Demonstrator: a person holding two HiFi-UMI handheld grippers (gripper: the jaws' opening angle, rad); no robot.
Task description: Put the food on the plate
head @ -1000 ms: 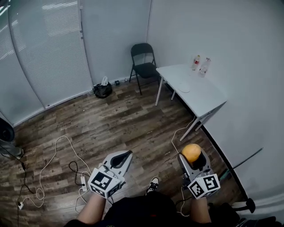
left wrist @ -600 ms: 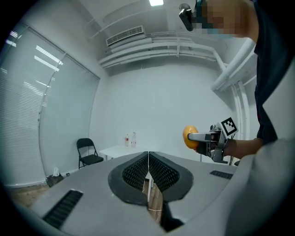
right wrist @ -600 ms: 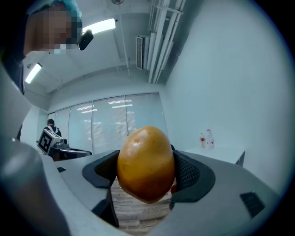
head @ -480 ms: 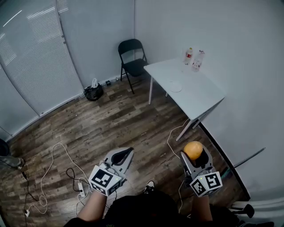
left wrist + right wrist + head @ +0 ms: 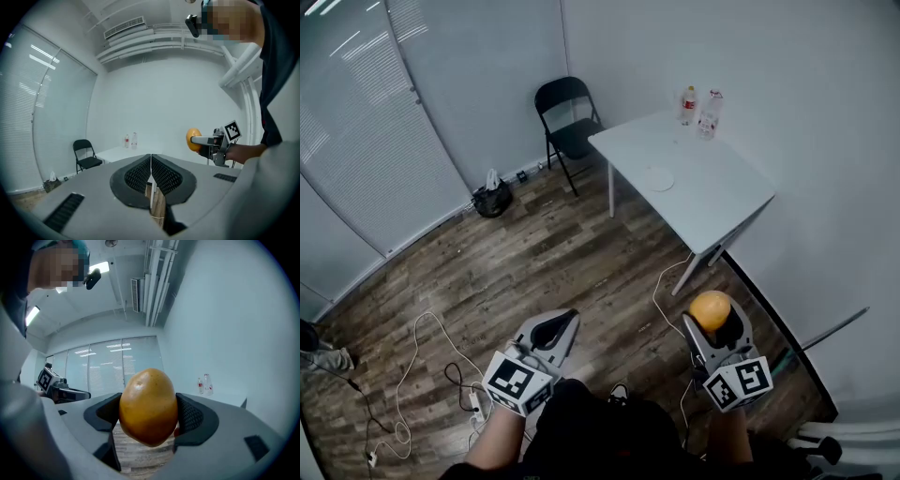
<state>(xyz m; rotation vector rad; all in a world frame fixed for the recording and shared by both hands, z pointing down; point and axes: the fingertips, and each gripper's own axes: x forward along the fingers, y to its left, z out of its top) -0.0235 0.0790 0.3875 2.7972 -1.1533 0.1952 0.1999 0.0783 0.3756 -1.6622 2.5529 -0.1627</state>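
My right gripper (image 5: 712, 316) is shut on an orange-yellow fruit (image 5: 710, 309), held over the wooden floor at the lower right. The fruit (image 5: 148, 407) fills the middle of the right gripper view, squeezed between both pads. My left gripper (image 5: 555, 330) is shut with nothing in it; its jaws meet in the left gripper view (image 5: 151, 169). A small white plate (image 5: 659, 178) lies on the white table (image 5: 712, 202) far ahead, well away from both grippers. The fruit (image 5: 193, 139) and the right gripper also show in the left gripper view.
Two bottles (image 5: 698, 108) stand at the table's far corner near the wall. A black folding chair (image 5: 566, 114) stands left of the table. White cables and a power strip (image 5: 475, 401) lie on the floor at lower left. A black bag (image 5: 491, 199) sits by the blinds.
The head view has shifted so the table and chair sit more to the left and closer. Both grippers keep their places, the right one still holding the fruit.
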